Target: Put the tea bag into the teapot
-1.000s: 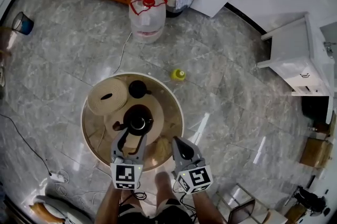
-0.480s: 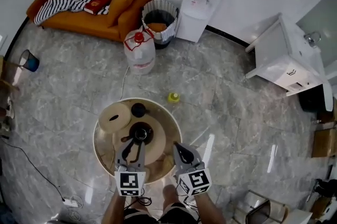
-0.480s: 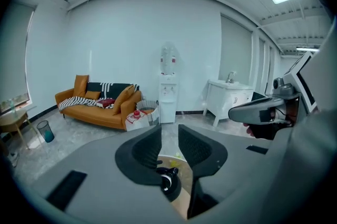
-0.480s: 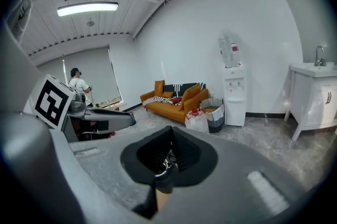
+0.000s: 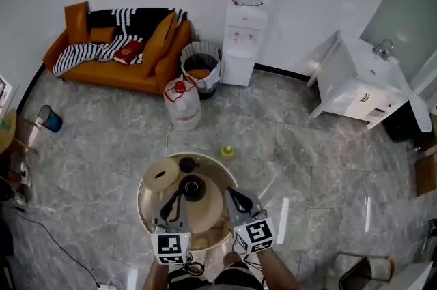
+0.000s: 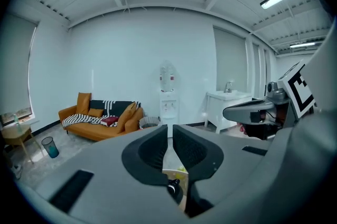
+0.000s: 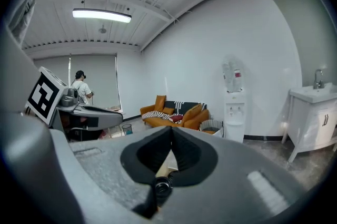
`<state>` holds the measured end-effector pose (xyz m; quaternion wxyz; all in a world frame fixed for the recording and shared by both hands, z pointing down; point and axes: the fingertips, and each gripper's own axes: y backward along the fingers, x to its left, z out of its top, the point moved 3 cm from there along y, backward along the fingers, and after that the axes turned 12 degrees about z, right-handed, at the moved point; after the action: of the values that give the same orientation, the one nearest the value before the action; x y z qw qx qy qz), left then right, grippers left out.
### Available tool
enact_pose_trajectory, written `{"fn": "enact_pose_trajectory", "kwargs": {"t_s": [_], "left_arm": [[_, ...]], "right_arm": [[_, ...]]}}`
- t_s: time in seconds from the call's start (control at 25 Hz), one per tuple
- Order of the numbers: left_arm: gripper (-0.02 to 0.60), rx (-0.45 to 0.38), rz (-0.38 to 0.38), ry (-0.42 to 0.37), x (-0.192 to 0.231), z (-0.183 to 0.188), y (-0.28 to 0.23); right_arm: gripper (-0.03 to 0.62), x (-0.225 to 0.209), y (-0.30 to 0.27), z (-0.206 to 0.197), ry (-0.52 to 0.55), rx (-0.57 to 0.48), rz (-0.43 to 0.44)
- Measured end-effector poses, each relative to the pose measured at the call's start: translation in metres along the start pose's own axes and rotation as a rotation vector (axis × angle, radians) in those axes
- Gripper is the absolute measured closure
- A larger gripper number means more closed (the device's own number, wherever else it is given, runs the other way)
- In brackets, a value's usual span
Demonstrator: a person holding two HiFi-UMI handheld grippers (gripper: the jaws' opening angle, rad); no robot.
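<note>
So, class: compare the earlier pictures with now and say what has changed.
The left gripper and right gripper rose away from the table. The left jaws have just been closing on nothing, a slit remaining. The teapot stayed put; right jaws stayed together.

Right gripper (image 7: 171,132): my jaws pressed together at tips, nothing between. Orange sofa (image 7: 176,115) straight ahead past them. Water dispenser (image 7: 235,109) right of sofa. White sink cabinet (image 7: 311,122) far right.
</note>
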<state>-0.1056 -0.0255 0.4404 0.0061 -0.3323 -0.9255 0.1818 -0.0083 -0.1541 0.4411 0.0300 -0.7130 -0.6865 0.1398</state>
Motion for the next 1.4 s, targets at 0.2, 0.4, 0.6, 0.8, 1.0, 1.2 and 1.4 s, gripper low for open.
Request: {"fn": "enact_pose_trajectory", "kwargs": {"t_s": [0.2,0.4,0.6,0.8,1.0,1.2,1.4], "left_arm": [[0.548,-0.048,-0.027,-0.024,0.007,0.022,0.035],[0.553,-0.099,-0.062,-0.059,0.008,0.038,0.076],[0.553,-0.148,-0.074,-0.076,0.013,0.037,0.117],[0.554,-0.178,-0.072,-0.062,0.029,0.038,0.141],[0.553,-0.188,-0.083,-0.064,0.034,0.034,0.156],[0.552,-0.180,-0.096,-0.069,0.033,0.036,0.155],[0.553,-0.185,-0.106,-0.070,0.027,0.037,0.157]], "right_arm": [[0.592,0.029,0.017,0.028,0.029,-0.058,-0.021],[0.592,0.058,0.044,0.048,0.056,-0.103,-0.048],[0.592,0.091,0.080,0.050,0.106,-0.130,-0.093],[0.592,0.116,0.101,0.045,0.107,-0.137,-0.120],[0.592,0.131,0.114,0.040,0.113,-0.151,-0.140],[0.594,0.131,0.119,0.045,0.106,-0.168,-0.151],[0.594,0.128,0.123,0.044,0.107,-0.158,-0.165]]}}
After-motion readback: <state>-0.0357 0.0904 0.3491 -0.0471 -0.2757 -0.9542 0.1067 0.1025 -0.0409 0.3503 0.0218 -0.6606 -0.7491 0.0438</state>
